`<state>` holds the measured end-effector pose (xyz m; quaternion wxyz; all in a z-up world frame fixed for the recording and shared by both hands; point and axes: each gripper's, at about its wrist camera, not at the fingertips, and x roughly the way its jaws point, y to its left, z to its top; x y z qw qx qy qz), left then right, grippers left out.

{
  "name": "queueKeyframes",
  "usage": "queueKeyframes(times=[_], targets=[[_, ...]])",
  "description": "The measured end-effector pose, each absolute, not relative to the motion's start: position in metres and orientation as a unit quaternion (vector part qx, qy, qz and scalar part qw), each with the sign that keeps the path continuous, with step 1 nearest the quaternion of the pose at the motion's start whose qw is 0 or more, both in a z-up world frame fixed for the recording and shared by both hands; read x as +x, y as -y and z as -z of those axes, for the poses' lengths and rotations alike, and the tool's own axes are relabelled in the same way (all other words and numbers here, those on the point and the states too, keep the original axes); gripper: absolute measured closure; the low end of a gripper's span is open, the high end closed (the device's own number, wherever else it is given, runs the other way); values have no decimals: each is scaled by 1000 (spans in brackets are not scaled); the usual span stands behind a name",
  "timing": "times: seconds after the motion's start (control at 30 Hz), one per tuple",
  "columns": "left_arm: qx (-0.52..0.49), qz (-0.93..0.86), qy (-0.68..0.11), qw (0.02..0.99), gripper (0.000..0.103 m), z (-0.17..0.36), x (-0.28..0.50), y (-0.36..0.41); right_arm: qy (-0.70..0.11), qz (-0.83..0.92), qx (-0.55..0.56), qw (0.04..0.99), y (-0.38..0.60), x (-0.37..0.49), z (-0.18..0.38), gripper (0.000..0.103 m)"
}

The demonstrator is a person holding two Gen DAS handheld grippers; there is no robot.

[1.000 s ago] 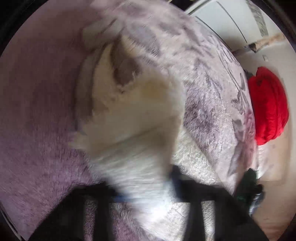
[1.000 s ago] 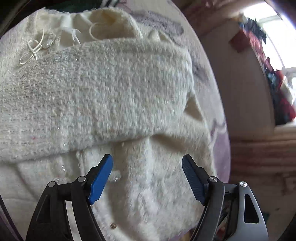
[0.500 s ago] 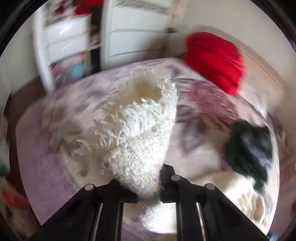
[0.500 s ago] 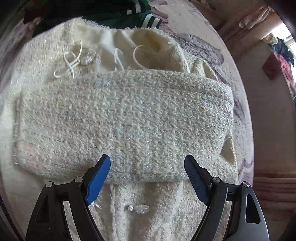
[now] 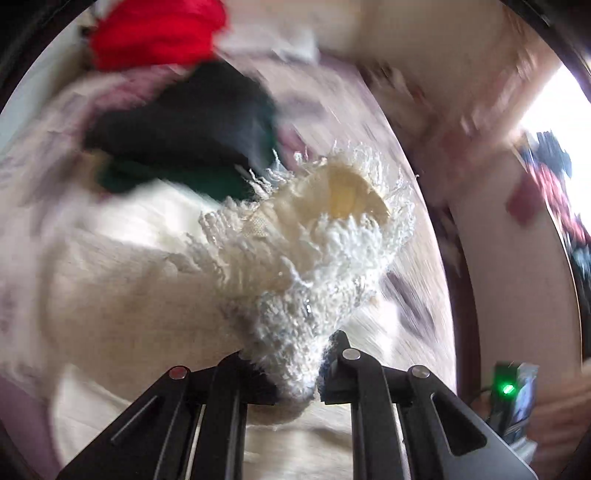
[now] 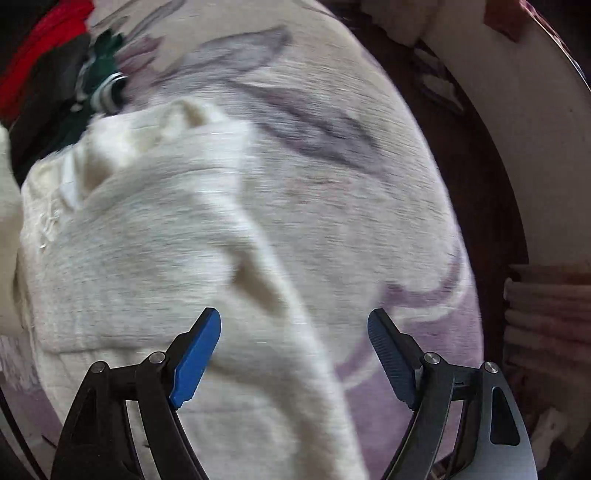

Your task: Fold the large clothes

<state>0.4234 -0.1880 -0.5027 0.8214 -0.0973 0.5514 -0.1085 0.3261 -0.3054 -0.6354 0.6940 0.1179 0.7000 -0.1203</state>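
A cream fuzzy knit garment [image 6: 177,236] lies spread on the bed. My left gripper [image 5: 295,387] is shut on its fringed sleeve cuff [image 5: 314,251], held up above the rest of the garment [image 5: 110,288]. My right gripper [image 6: 295,350] is open with blue pads [image 6: 195,362], hovering over the garment's right edge, holding nothing.
A floral lilac-and-grey bed cover [image 6: 314,122] lies under the garment. A dark green and black garment [image 5: 184,136] and a red one [image 5: 155,33] lie beyond it. The bed's edge and a dark wooden frame [image 6: 476,192] are to the right.
My left gripper has swung right with the sleeve cuff, bringing it over the garment's body. My right gripper has shifted right, toward the garment's edge, staying open.
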Motion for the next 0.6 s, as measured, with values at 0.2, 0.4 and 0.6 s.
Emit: queueKeyframes(times=[0.2, 0.4, 0.6], targets=[[-48, 131, -631, 763, 62, 568, 427, 247, -704, 125, 198, 670, 390, 314, 646, 19], [-41, 126, -628, 767, 26, 545, 419, 248, -688, 64, 339, 638, 420, 318, 649, 19], [-50, 56, -605, 793, 26, 509, 428, 140, -654, -33, 401, 641, 383, 360, 636, 19]])
